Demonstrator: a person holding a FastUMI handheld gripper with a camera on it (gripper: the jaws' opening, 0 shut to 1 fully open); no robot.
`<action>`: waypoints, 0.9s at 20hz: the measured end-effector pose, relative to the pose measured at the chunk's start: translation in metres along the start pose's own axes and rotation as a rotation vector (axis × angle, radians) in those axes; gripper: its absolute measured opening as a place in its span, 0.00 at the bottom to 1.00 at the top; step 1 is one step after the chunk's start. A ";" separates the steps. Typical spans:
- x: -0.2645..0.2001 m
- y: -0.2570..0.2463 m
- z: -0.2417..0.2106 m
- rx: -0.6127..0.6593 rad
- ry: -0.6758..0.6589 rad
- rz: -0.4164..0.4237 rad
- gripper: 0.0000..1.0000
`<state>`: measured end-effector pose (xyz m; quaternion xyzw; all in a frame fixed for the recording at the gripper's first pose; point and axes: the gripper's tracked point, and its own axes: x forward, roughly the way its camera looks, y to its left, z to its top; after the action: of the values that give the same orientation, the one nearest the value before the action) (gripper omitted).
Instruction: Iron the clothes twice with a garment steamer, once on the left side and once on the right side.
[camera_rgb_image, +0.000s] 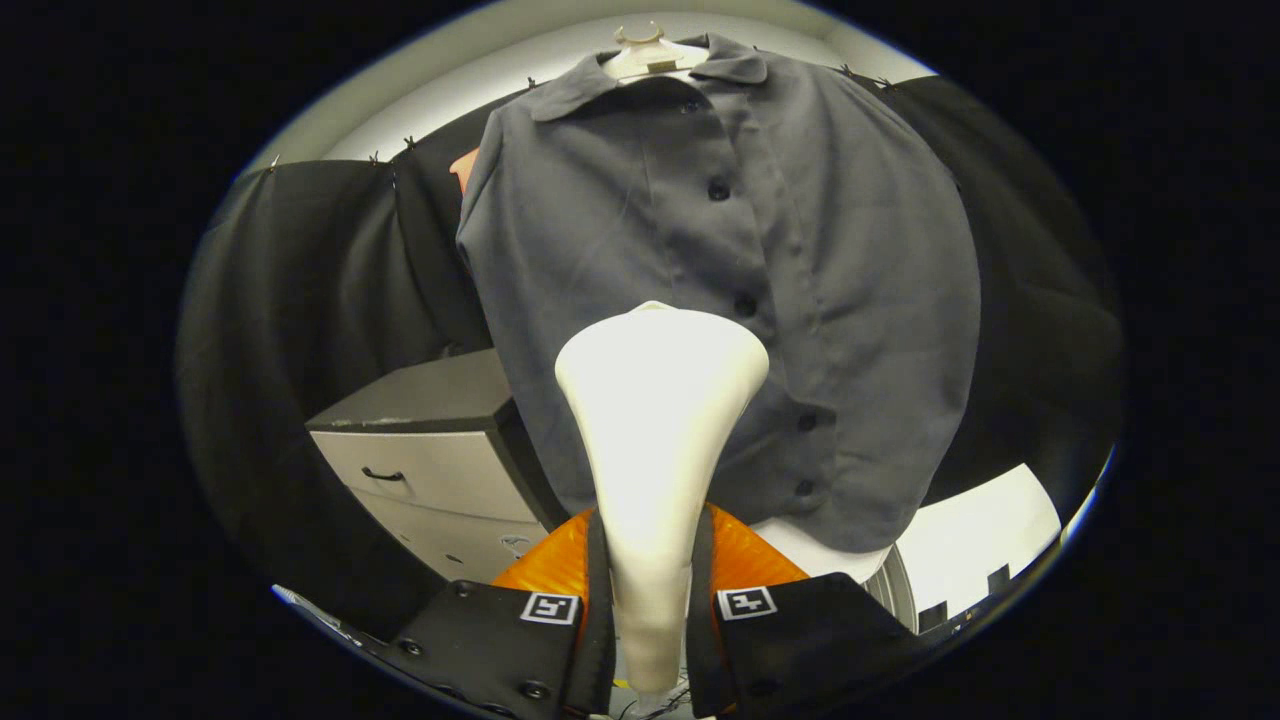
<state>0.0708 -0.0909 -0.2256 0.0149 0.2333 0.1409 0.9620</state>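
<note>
A low cabinet (440, 450) with a dark top and pale drawer fronts stands against the black cloth wall (300, 300), to the left of the fingers and beyond them. Its two visible drawers are closed, so what they hold cannot be told; the upper one carries a small dark handle (383, 474).

The claw (648, 600) is closed on the narrow neck of a cream-white plastic garment steamer (655, 430), one finger pressing on each side of it. The gap between the fingers is only as wide as that neck. The steamer rises upright from between the fingers and flares into a broad, rounded head.

Just ahead of that head hangs a dark grey button-front shirt (830, 300) with a collar, on a pale hanger (650, 55) at the top. Its placket of dark buttons (718, 188) runs down just to the right of the steamer head. The head lies over the shirt's lower front, a little left of the placket; whether it touches the fabric cannot be told.

Below the shirt's hem, to the right of the fingers, lies a white table (985, 540) surface.
</note>
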 end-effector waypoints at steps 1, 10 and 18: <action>-0.006 -0.004 0.018 -0.001 -0.020 0.001 0.37; -0.038 -0.044 0.152 -0.066 -0.160 -0.001 0.36; -0.055 -0.102 0.241 -0.107 -0.246 -0.023 0.36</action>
<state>0.1604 -0.1947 0.0040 -0.0221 0.1061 0.1392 0.9843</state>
